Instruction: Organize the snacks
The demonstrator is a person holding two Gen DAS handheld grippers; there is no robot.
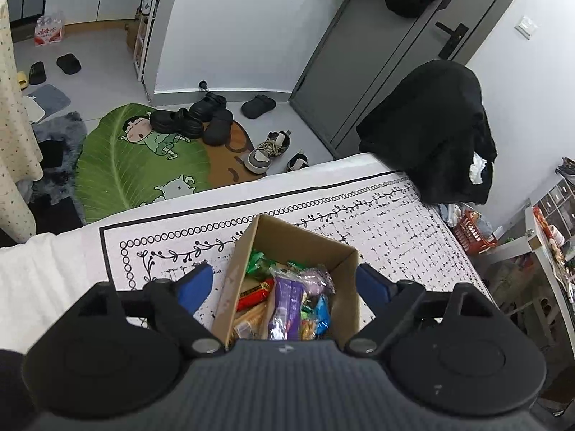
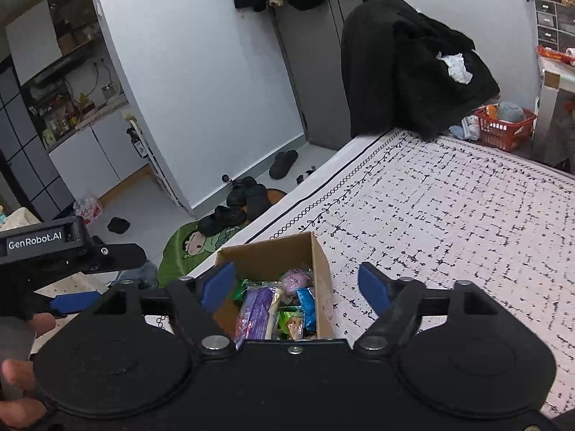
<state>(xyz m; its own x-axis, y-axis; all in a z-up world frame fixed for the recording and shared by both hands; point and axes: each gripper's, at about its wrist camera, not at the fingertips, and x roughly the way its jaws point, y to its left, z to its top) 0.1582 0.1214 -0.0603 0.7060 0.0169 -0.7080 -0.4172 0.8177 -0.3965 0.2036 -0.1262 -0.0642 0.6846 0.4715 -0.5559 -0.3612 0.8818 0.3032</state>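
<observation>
Left claw (image 1: 284,283): released; black arms with blue pads spread wide to either side of the box, nothing between the pads, neither pad seen touching cardboard.
Right claw (image 2: 298,283): released as well; blue pads apart and empty, poised above the box's near end.
Task's thing: open brown cardboard box (image 1: 334,248) filled with wrapped snacks, standing on the bed; a long purple foil packet (image 1: 285,305) lies on top, beside a red bar wrapper (image 1: 257,292) and a blue sachet (image 1: 321,314).
Key relation: the box lies straight ahead of and below both claws; its long axis runs away from them, so the pads straddle its short width; neither hand looks clearly nearer.
Support: white bed cover with black printed marks and a ring border (image 2: 449,215); the box sits near its left edge.
Judgement: snacks appear gathered; little sorting seems left.
Beyond: green leaf-shaped floor mat (image 1: 118,165) with dark shoes.
</observation>
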